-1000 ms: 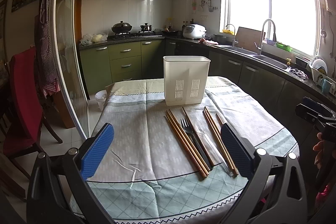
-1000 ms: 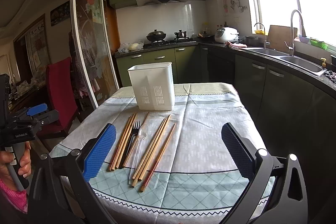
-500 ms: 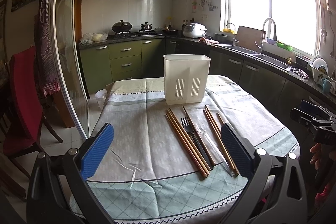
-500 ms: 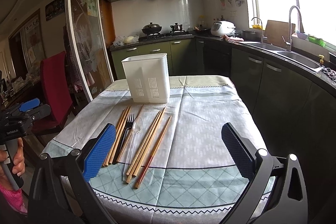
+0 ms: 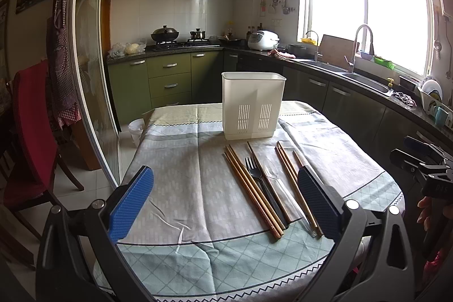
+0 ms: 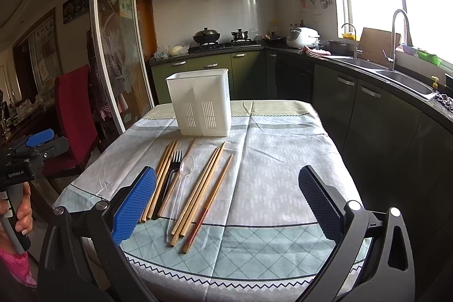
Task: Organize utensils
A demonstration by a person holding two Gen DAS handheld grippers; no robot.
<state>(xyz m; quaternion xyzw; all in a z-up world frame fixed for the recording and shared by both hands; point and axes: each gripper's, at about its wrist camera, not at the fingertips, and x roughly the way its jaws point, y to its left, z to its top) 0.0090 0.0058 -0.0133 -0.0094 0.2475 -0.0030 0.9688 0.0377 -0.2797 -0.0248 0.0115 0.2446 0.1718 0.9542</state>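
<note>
Both claws, left gripper (image 5: pixel 225 200) and right gripper (image 6: pixel 226 203), gape empty; chopsticks (image 6: pixel 198 188), fork (image 6: pixel 172 166) and spoon (image 6: pixel 182 177) lie mid-frame before the white caddy (image 6: pixel 199 101) (handy for loading).

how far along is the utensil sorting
Nothing looks done yet: the white caddy shows no utensils inside. Nothing is in hand; both the left gripper and right gripper have jaws wide apart, empty. Left: chopsticks, fork and clear spoon all lie on the tablecloth.

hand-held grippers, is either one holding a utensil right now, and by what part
Nothing is held. The left hand-held gripper and right hand-held gripper are both open and empty; the chopsticks, fork and spoon lie on the tablecloth.
</note>
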